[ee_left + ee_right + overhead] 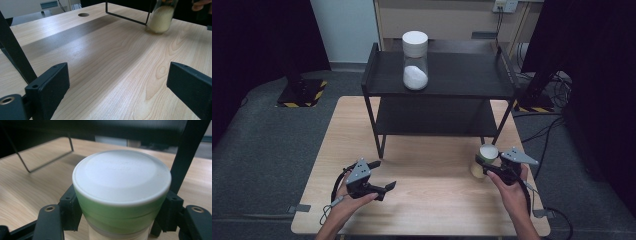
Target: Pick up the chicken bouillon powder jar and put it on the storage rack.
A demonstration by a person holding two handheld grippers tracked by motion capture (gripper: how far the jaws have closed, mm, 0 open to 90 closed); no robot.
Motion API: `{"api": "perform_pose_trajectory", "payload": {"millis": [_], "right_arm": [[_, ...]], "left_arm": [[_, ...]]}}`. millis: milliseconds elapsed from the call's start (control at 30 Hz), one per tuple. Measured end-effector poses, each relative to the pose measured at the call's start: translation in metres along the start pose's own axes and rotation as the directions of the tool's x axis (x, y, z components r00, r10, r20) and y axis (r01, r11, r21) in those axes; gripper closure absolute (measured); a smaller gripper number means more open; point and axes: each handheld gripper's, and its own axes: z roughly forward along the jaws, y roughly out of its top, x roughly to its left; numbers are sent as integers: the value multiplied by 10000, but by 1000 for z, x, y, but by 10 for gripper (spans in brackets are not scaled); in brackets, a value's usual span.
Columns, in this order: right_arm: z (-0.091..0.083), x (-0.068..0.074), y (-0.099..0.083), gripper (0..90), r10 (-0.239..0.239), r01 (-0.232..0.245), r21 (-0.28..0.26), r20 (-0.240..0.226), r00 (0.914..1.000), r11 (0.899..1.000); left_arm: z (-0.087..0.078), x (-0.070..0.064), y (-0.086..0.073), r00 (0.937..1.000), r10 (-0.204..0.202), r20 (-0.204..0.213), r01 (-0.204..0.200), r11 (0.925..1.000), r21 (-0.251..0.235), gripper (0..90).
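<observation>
Dark curtains and grey carpet surround a light wooden table (pixel 422 175), which carries a black two-tier metal shelf (pixel 437 80) at its far half. On the top tier stands a clear jar with a white lid (pixel 415 60), partly filled with white granular material.

Left gripper (pixel 379 175): held in the person's left hand (pixel 349 200) over the near-left part of the table. Its jaws stand wide apart with nothing between them; the left gripper view confirms bare wood grain in the gap. One black shelf leg (pixel 15 50) crosses the left side of that view.

Right gripper (pixel 482 165): held in the person's right hand (pixel 507 187) at the near-right part of the table, just in front of the shelf's right leg. Its jaws are clamped on either side of a second jar with a green band (pixel 120 212) and a white lid (pixel 122 177). The right gripper view shows both black jaws pressed against the green band just below the lid.

Position of the green-banded jar: on the table's right side, near the front right foot of the shelf. In the high view it appears tilted, its lid toward the shelf. In the left gripper view its clear body shows pale yellowish granular contents (pixel 161 18), with its base at or very near the tabletop; contact with the wood cannot be confirmed, as that part of the view is blurred.

Table surface also carries a round cable hole (pixel 83 14) near its far corner. The two grippers are well apart.
</observation>
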Motion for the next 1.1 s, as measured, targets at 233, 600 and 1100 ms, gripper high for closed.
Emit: {"api": "perform_pose_trajectory", "payload": {"millis": [233,600,1100], "right_arm": [[-26,-4,24,346,-158,147,-139,-795,9967,9998],[-51,-9,66,346,-693,707,19,-1775,9817,9975],[-63,-3,111,346,-1178,1162,-206,-2403,9635,9930]], "left_arm": [[0,0,1,10000,22,52,-21,10000,-10,33],[2,-1,1,9999,75,89,-76,9999,127,32],[3,0,1,9999,173,1,-173,9990,404,33]]}}
